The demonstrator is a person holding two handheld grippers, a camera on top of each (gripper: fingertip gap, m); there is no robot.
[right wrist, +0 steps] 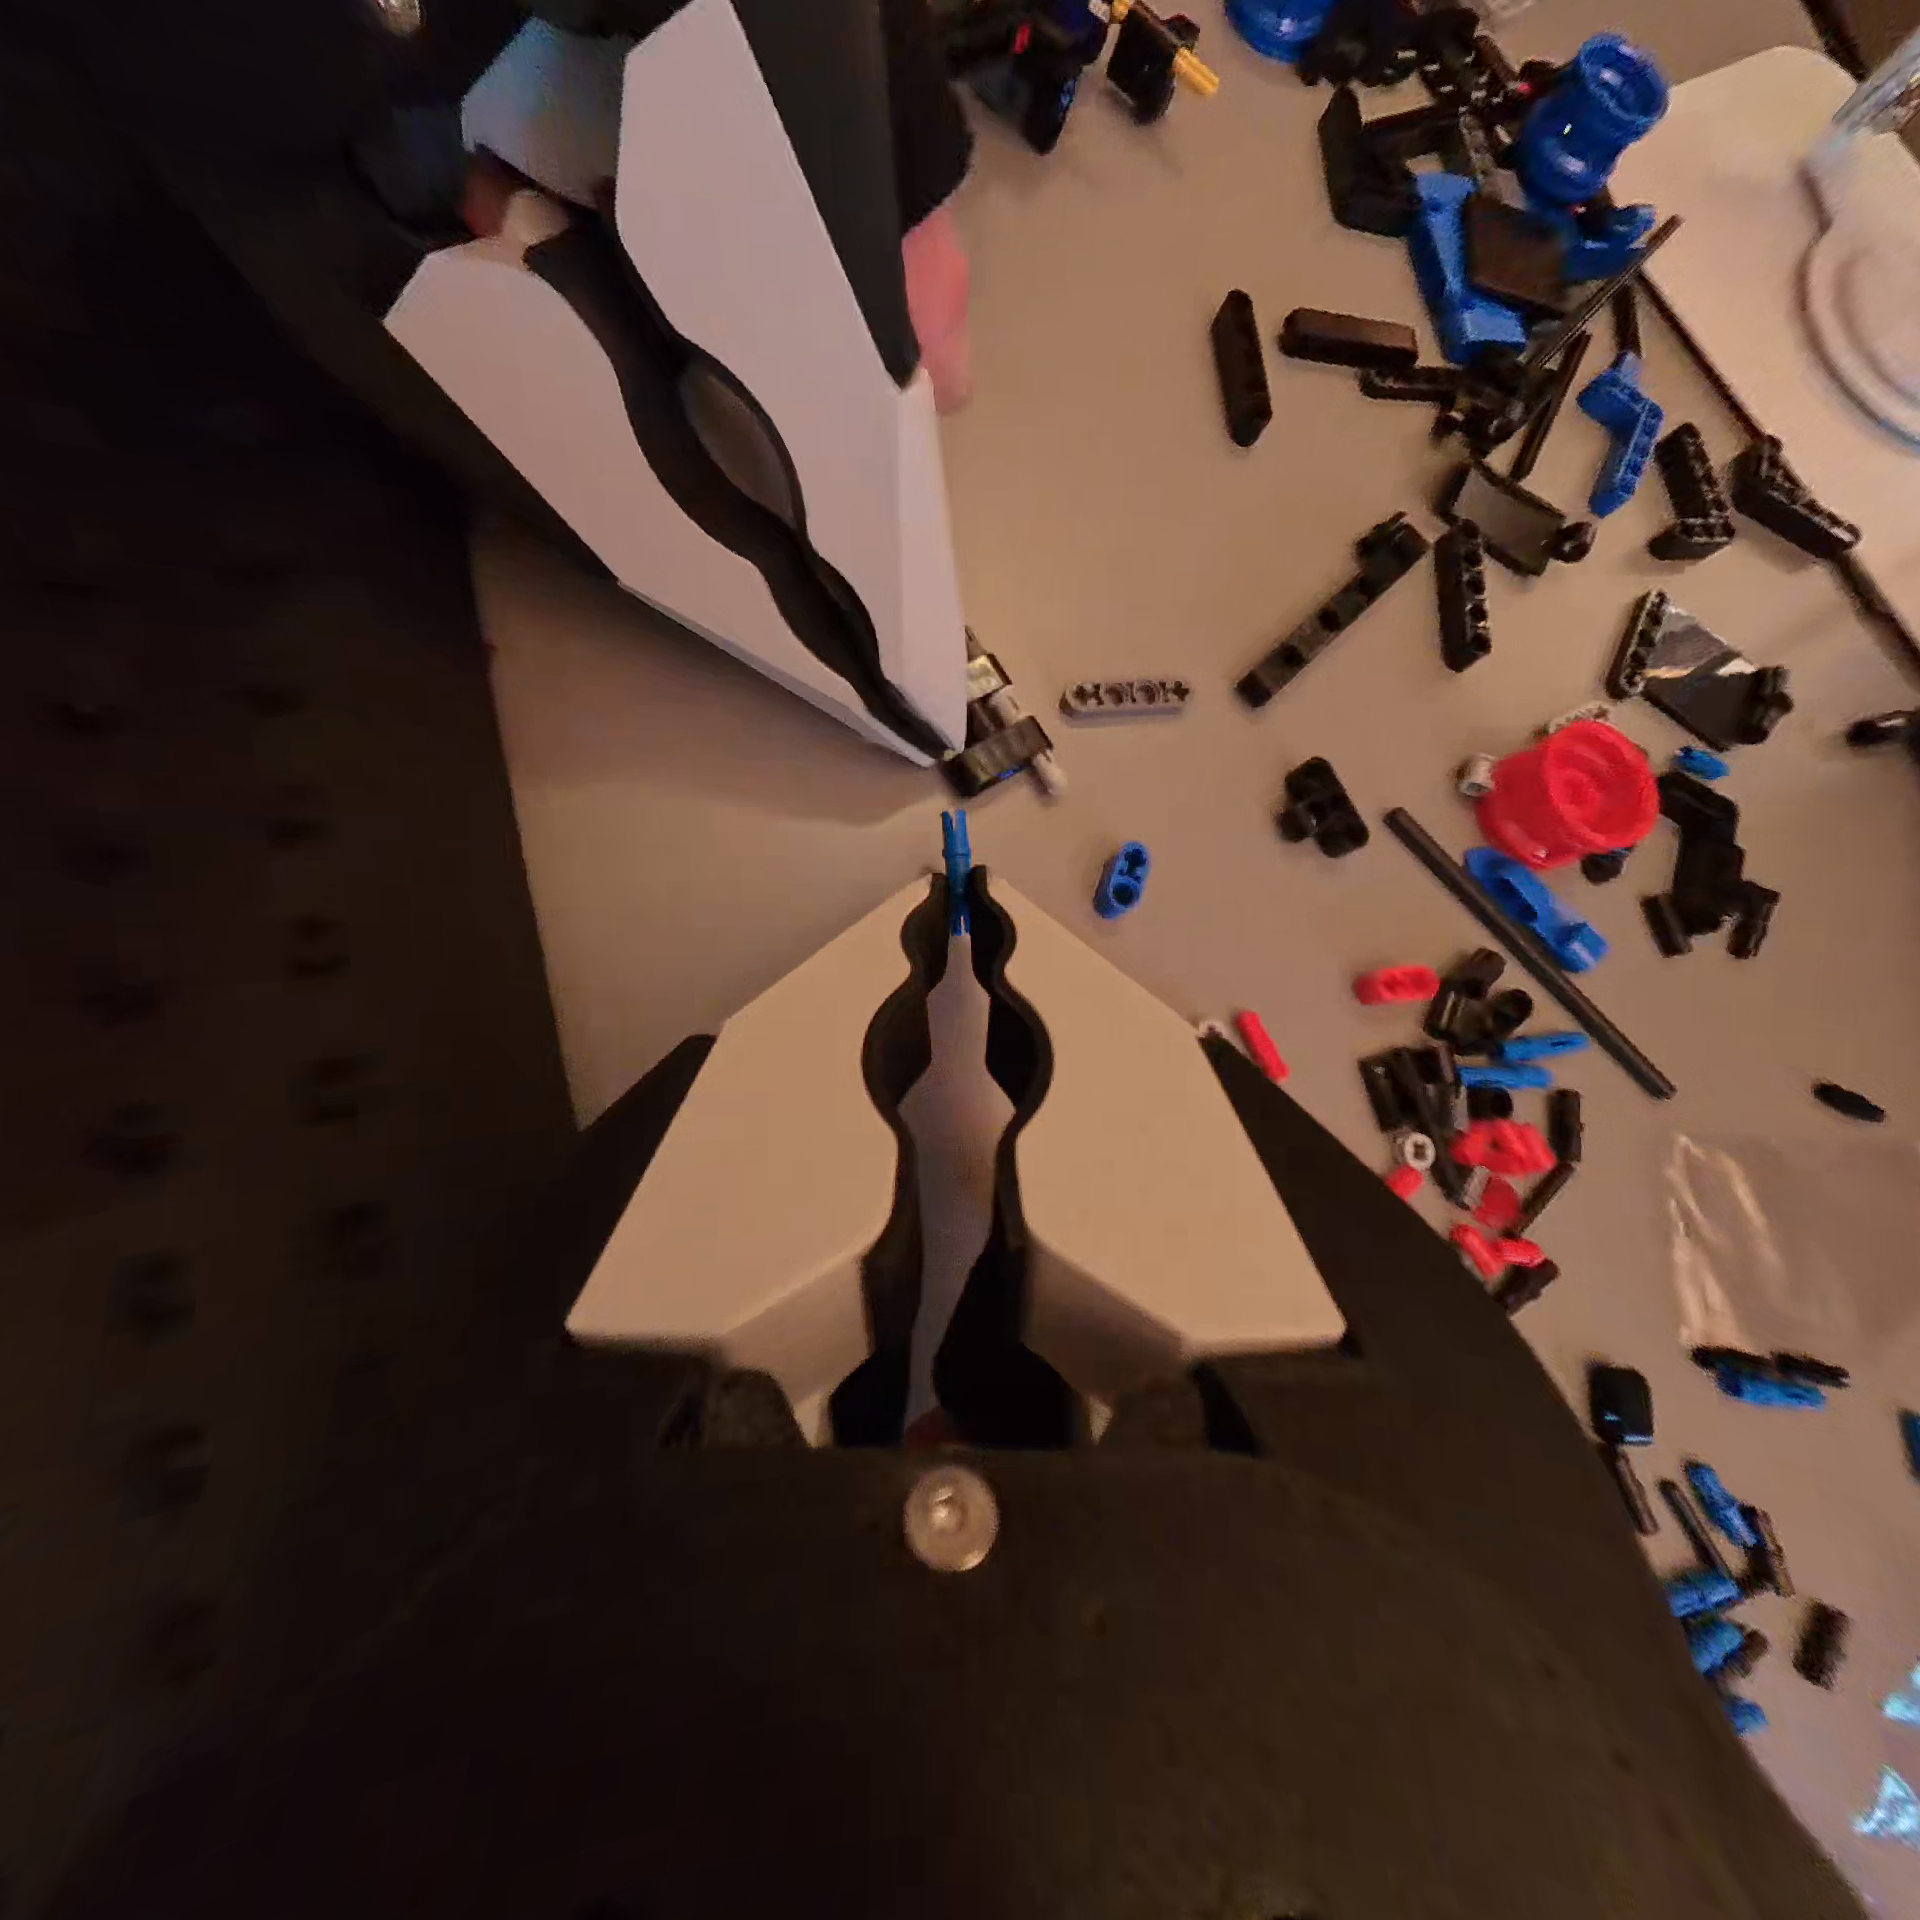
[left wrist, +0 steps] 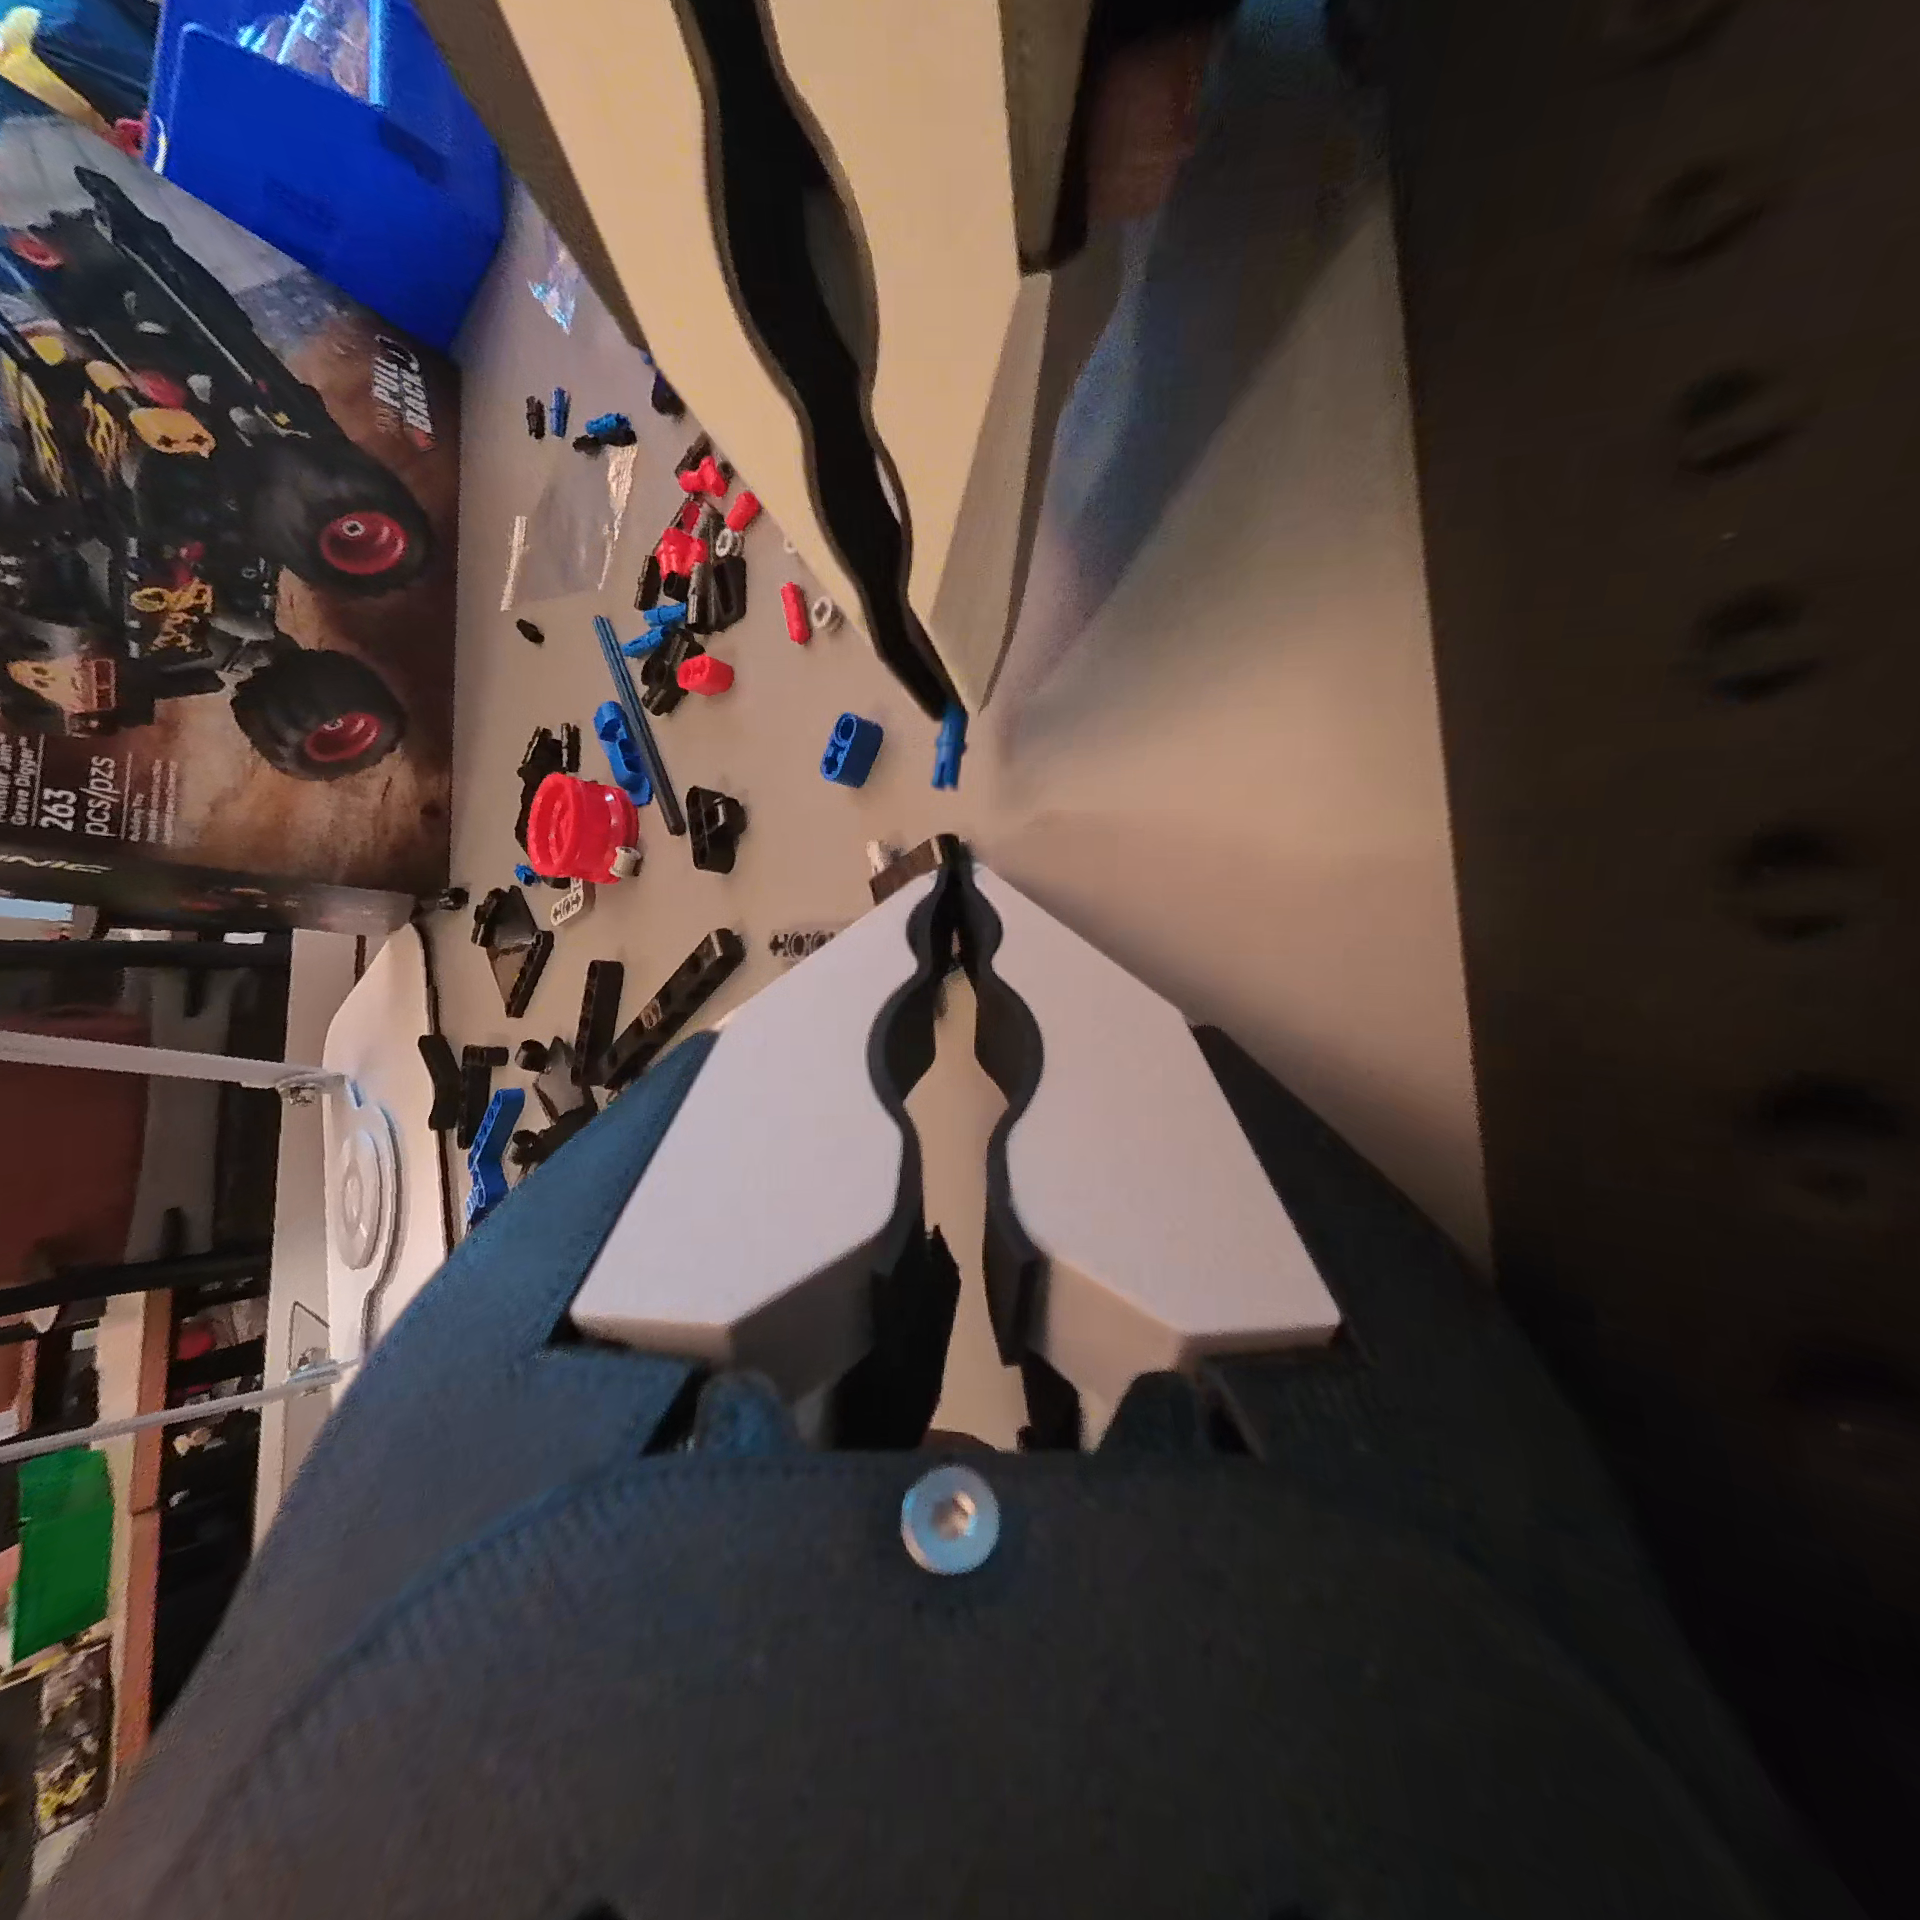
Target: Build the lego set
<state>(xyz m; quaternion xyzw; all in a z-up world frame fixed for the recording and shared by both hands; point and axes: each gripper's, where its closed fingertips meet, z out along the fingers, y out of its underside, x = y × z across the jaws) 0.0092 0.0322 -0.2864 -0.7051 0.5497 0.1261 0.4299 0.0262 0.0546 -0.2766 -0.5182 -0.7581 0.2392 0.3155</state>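
Note:
My left gripper point(left wrist: 948, 860) is shut on a small black piece with a grey pin point(left wrist: 902, 869), held just above the table. In the right wrist view it point(right wrist: 933, 744) comes in from the upper left with that black piece point(right wrist: 1000, 744) at its tip. My right gripper point(right wrist: 957, 896) is shut on a blue pin point(right wrist: 954, 854) that sticks out towards the black piece, a short gap apart. In the left wrist view the right gripper point(left wrist: 938, 704) reaches down from above with the blue pin point(left wrist: 948, 746).
Loose black, blue and red pieces cover the table: a red wheel hub point(right wrist: 1569, 795), a small blue beam point(right wrist: 1122, 881), a grey thin beam point(right wrist: 1124, 694), a long dark axle point(right wrist: 1527, 956). A blue-and-black part-built assembly point(right wrist: 1507, 229) lies far off. The set's box point(left wrist: 208, 571) and a blue bin point(left wrist: 312, 156) stand behind.

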